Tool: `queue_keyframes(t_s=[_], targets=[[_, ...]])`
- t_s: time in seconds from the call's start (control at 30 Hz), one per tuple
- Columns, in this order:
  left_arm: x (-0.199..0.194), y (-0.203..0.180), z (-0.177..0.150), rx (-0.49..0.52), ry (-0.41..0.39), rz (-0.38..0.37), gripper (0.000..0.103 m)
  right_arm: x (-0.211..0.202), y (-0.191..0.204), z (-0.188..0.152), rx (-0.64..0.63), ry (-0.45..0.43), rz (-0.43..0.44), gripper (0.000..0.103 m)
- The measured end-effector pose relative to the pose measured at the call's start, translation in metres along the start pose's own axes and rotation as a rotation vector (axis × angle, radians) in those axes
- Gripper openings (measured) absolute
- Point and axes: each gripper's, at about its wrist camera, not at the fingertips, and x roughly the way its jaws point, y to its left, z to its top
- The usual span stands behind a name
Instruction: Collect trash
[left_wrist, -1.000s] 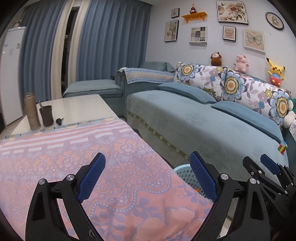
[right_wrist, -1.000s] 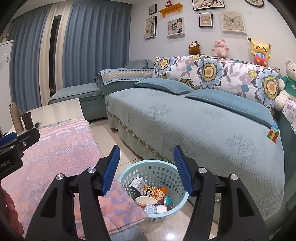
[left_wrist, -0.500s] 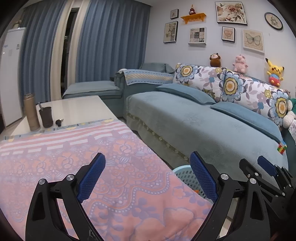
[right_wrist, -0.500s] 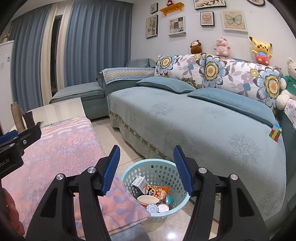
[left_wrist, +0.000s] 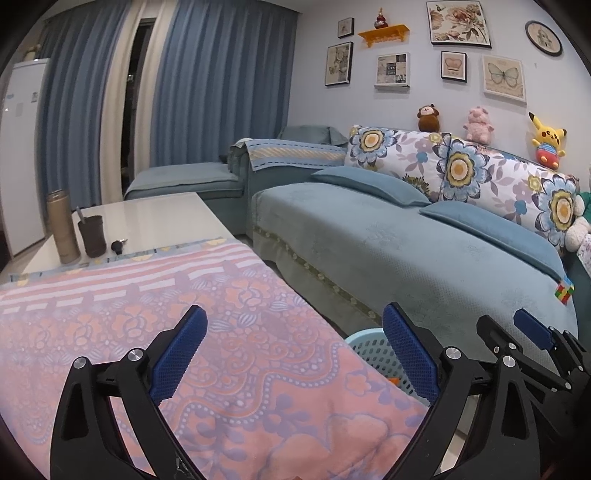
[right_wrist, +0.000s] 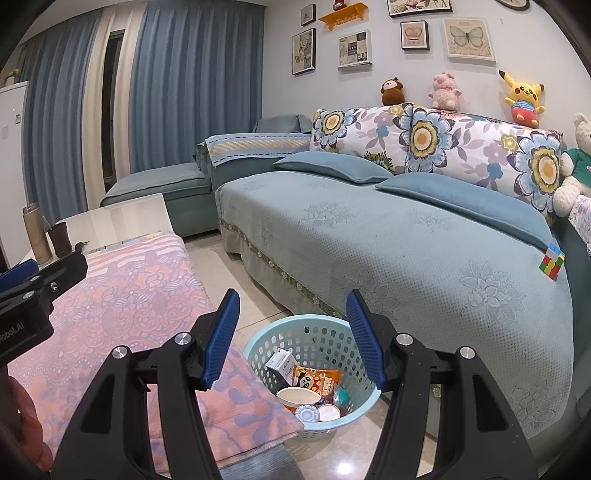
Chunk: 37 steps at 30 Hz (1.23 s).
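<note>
Both claws stand wide apart and hold nothing: the left claw hangs over the pink floral cloth on the tabletop, the right claw above the light blue perforated plastic basket on the floor beside that tabletop. Inside the basket lie a white carton, an orange panda-printed snack packet and paper cups. Part of the lettering "obot.AI" shows on the left claw's body; the packet's writing is too small to read.

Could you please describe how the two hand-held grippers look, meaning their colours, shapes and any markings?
Both the left gripper and the right gripper have matte black angular frames with silver bolts at the joints. Each finger carries a long blue pad with fine ribbed texture. In the right wrist view, white lettering ending in "obot.AI" shows on the left gripper's black body. No cables are visible.
</note>
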Motion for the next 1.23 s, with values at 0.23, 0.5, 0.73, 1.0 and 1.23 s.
queue_keyframes(t_s=[0.23,0.5,0.73,1.0,1.23], targets=[[0.0,-0.002,0.0,0.004,0.001,0.003,0.093,0.001,-0.001,0.0,0.005,0.004,0.001,0.056],[0.0,0.0,0.0,0.018,-0.001,0.013,0.093,0.001,-0.002,0.0,0.004,0.004,0.001,0.056],[0.001,0.005,0.0,0.019,0.0,0.016,0.093,0.001,-0.001,0.0,0.004,0.007,0.003,0.056],[0.002,0.015,0.001,0.006,-0.011,0.009,0.093,-0.001,-0.002,0.002,0.007,0.005,0.005,0.056],[-0.001,0.023,0.002,-0.028,-0.001,0.021,0.095,-0.006,0.006,0.012,-0.004,0.002,0.02,0.056]])
